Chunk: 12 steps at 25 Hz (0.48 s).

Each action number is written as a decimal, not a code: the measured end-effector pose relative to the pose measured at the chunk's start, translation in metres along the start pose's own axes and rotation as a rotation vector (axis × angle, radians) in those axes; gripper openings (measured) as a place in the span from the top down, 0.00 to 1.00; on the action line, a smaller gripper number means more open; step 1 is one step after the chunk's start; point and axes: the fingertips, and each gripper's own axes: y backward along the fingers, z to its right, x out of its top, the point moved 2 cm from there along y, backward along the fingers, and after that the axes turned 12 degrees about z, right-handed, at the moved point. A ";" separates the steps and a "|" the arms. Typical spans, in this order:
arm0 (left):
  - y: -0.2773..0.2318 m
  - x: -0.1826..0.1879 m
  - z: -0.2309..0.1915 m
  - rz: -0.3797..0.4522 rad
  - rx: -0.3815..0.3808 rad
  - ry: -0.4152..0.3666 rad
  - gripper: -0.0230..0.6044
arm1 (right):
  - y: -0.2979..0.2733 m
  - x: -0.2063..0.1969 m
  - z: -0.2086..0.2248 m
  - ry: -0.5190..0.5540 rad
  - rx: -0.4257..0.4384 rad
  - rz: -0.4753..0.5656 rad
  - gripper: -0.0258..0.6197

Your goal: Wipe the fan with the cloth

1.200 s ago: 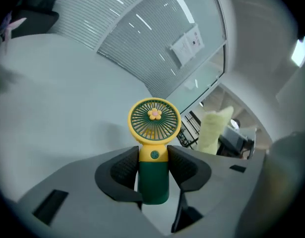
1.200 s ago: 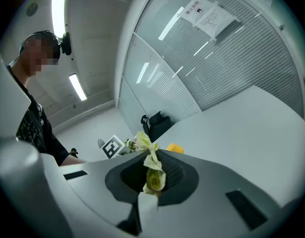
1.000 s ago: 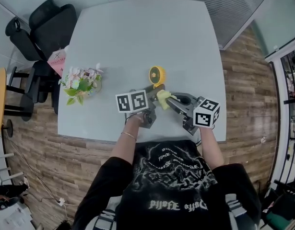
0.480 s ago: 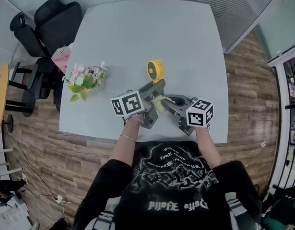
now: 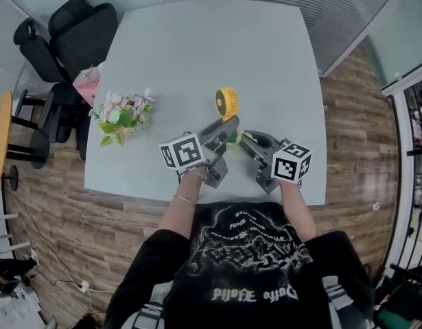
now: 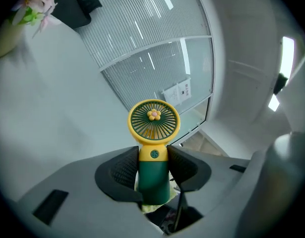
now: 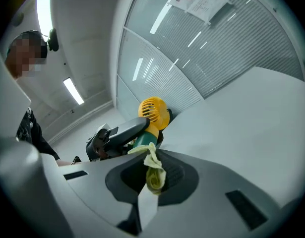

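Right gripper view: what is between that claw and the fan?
The yellow cloth. In the right gripper view the right claw pinches it, and its loose end reaches toward the fan, near the green handle.

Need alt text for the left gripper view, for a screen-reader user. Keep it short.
A small handheld fan with a round yellow grille and a dark green handle stands upright, clamped by its handle between the left gripper's black ribbed jaws. Behind it are a pale grey table, a bunch of pink and white flowers at top left, and a ribbed glass partition.
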 end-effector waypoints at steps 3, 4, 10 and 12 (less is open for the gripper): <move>0.000 0.003 0.003 0.018 -0.025 0.035 0.65 | 0.000 0.008 -0.004 0.016 -0.007 0.052 0.92; 0.000 0.003 0.005 0.014 -0.033 0.037 0.65 | 0.000 0.012 -0.004 0.014 -0.016 0.077 0.92; 0.002 -0.005 0.010 -0.031 -0.073 0.018 0.65 | -0.004 0.036 -0.006 0.024 -0.044 0.172 0.92; 0.002 -0.006 0.015 -0.048 -0.109 0.034 0.65 | -0.002 0.041 -0.006 -0.015 -0.032 0.209 0.92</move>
